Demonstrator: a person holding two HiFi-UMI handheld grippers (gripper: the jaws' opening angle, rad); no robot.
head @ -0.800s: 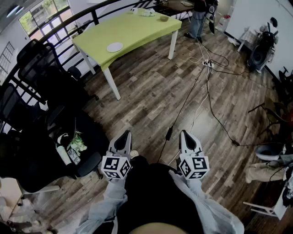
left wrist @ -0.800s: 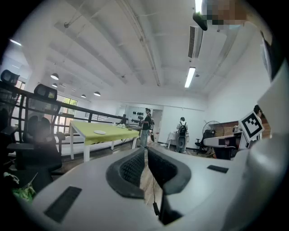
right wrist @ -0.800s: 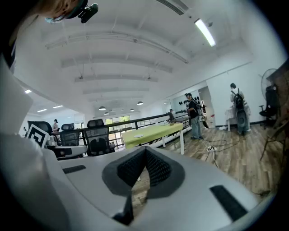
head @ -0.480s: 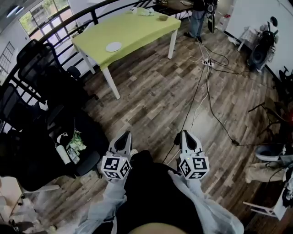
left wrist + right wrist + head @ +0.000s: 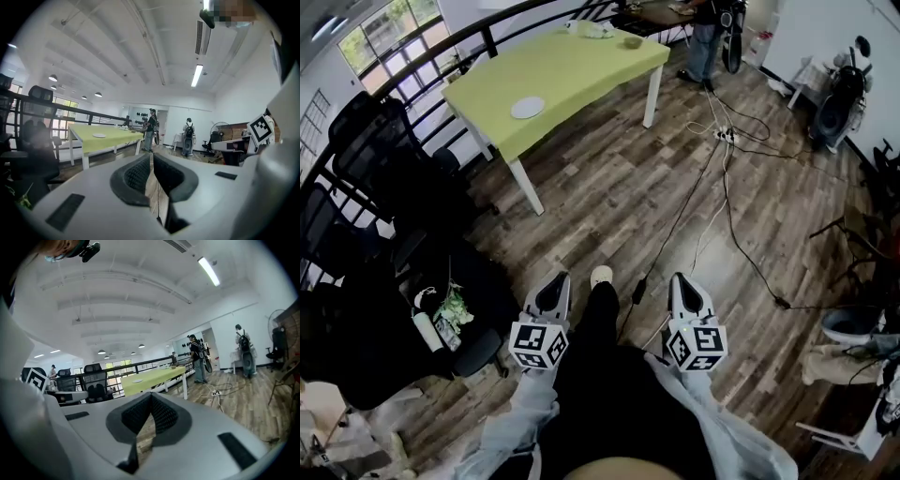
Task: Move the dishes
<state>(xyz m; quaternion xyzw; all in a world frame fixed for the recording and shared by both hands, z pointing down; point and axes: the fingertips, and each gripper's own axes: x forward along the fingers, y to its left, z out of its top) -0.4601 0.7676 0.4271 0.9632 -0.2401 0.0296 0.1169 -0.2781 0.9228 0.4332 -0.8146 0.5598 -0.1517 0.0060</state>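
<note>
Your left gripper (image 5: 557, 279) and right gripper (image 5: 679, 280) are held out in front of your body, side by side and well apart, above the wooden floor (image 5: 600, 187). In the left gripper view its 2 jaws meet at the tips with nothing between them. The right gripper view shows the same: 2 jaws closed together and empty.

The dishes are well away from both grippers. 1 white plate (image 5: 528, 108) lies on the green table (image 5: 581, 66), towards the end nearer to you, and 1 small dish (image 5: 633, 40) sits at the table's far end.

Your shoe (image 5: 601, 277) shows between the 2 grippers. Cables (image 5: 724, 178) trail across the floor right of the table, black office chairs (image 5: 370, 141) stand to its left, and a person (image 5: 706, 37) stands beyond its far corner.
</note>
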